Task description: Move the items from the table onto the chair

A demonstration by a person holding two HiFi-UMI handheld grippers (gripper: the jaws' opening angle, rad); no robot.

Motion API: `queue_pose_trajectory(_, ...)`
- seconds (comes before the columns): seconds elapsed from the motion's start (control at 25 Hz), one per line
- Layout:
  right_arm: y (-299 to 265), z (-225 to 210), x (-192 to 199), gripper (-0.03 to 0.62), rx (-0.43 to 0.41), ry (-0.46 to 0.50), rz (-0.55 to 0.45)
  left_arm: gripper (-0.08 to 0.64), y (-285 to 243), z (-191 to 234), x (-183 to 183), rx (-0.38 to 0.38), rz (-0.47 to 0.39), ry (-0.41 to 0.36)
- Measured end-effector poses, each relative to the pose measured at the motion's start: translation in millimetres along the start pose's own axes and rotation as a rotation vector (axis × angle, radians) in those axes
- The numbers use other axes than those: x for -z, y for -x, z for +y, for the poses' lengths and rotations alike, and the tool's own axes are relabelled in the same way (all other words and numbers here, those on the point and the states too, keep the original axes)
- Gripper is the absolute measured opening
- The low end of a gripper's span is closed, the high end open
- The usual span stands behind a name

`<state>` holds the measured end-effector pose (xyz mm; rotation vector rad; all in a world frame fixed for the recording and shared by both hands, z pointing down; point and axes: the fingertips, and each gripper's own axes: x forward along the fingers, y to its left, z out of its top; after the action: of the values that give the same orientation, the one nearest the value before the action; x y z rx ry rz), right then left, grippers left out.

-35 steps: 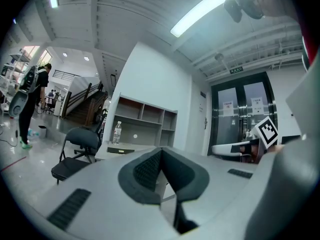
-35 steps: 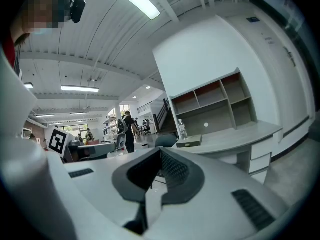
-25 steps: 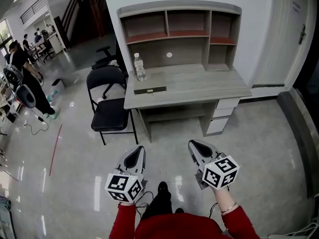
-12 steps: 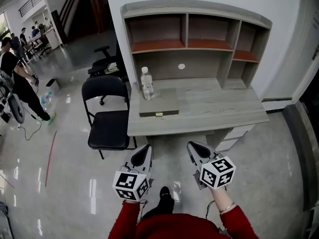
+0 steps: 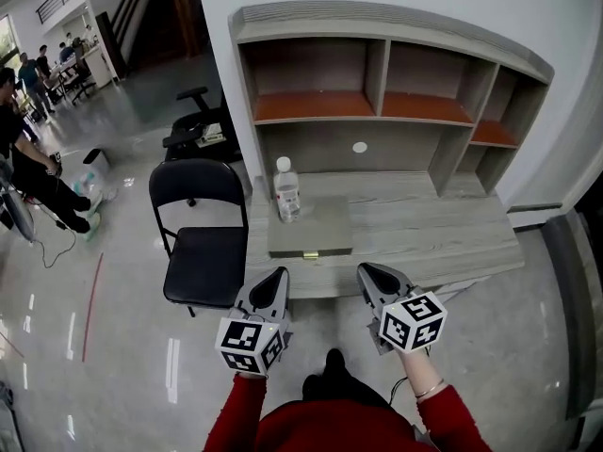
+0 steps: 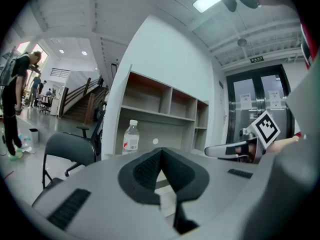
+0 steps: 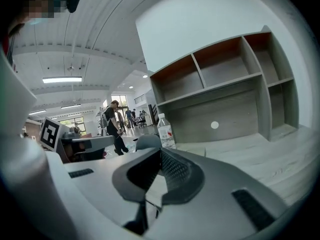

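A clear water bottle with a white cap stands on the grey desk at its left end; it also shows as the bottle and the bottle in the gripper views. Just in front of it lies a flat grey box with a small brass clasp. A black folding chair stands left of the desk, its seat bare. My left gripper and right gripper are both shut and hold nothing, side by side at the desk's near edge, short of the box.
A shelf hutch with red-brown boards rises at the back of the desk. A black office chair sits behind the folding chair. People stand at far left on the glossy floor, beside a red floor line.
Both grippers have come forward together toward the desk, staying shut. The desk, bottle and box now sit much closer, right before the fingertips.
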<state>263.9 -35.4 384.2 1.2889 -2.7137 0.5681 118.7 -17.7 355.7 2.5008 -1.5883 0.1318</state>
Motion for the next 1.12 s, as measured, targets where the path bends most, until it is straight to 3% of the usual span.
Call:
queue_pose_trajectory(0.4, -74.0, -53.5, -33.1, 0.012, -0.059, 0.013, 0.027, 0.009, -81.5, 38.8, -9.3, -0.077, 0.040, 0.000)
queue_pose_trajectory(0.92, -113.3, -55.6, -33.8, 0.012, -0.053, 0.007, 0.047, 0.011, -119.2, 75.5, -14.7, -0.097, 0.077, -0.020)
queue_pose_trajectory(1.04, -113.2, -60.6, -33.8, 0.011, -0.042, 0.008, 0.052, 0.191, -139.2, 93.3, -34.6, -0.161, 0.078, -0.068)
queue_pose_trajectory(1.12, -112.5, -64.1, -35.6, 0.012, -0.033, 0.005, 0.050, 0.266, -154.8, 104.3, -56.0, -0.206, 0.058, -0.109)
